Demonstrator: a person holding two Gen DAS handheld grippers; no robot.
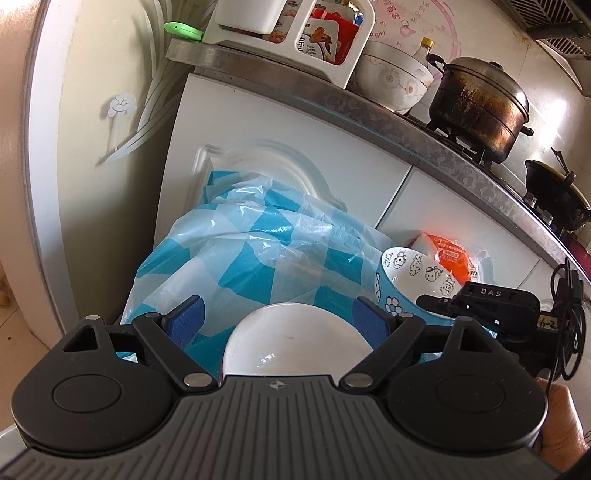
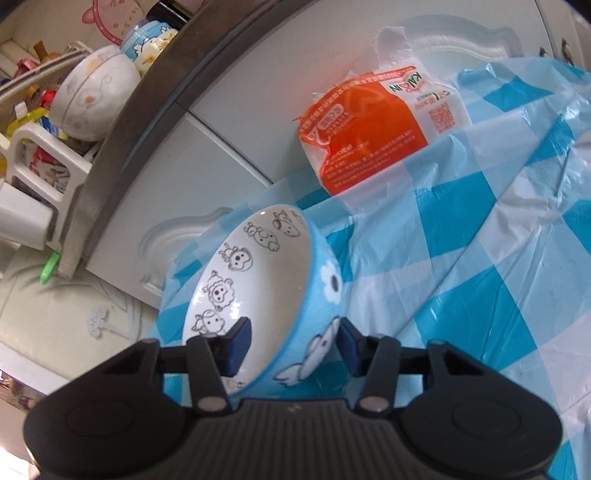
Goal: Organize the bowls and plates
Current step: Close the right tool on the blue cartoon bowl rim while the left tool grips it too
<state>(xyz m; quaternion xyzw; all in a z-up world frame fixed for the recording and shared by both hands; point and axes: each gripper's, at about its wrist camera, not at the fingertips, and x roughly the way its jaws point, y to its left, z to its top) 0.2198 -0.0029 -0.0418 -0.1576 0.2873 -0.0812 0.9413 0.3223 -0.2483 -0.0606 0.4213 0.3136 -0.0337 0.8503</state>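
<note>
Inventory, left wrist view: 1 white plate [image 1: 295,343] lying on blue-and-white check plastic cloth [image 1: 236,258], just below left gripper [image 1: 291,314]; its 2 blue pads set wide apart, nothing pinched. 1 cartoon bowl [image 1: 413,277], blue outside w/ white flowers, white inside w/ black-line animals, tilted at right, w/ right gripper [image 1: 476,299] at its rim. 1 orange-and-white packet [image 1: 448,258] behind bowl. On worktop [image 1: 369,107] above white cabinet doors [image 1: 258,122]: 1 white floral bowl [image 1: 391,77], 1 scorched lidded pot [image 1: 480,103], 1 dark wok [image 1: 557,195], 1 white rack [image 1: 295,33] w/ packets, 1 bottle [image 1: 424,51]. Hand [image 1: 561,417] lower right.

Right wrist view: same cartoon bowl [image 2: 258,280], tipped on its side, mouth facing left, over check cloth [image 2: 480,258]. Right gripper [image 2: 291,343] clamped on bowl wall near rim: 1 pad inside, 1 outside, both touching. Orange packet [image 2: 369,144] propped vs cabinet, well behind. Floral bowl [image 2: 92,99] and rack [image 2: 40,184] at upper left.
</note>
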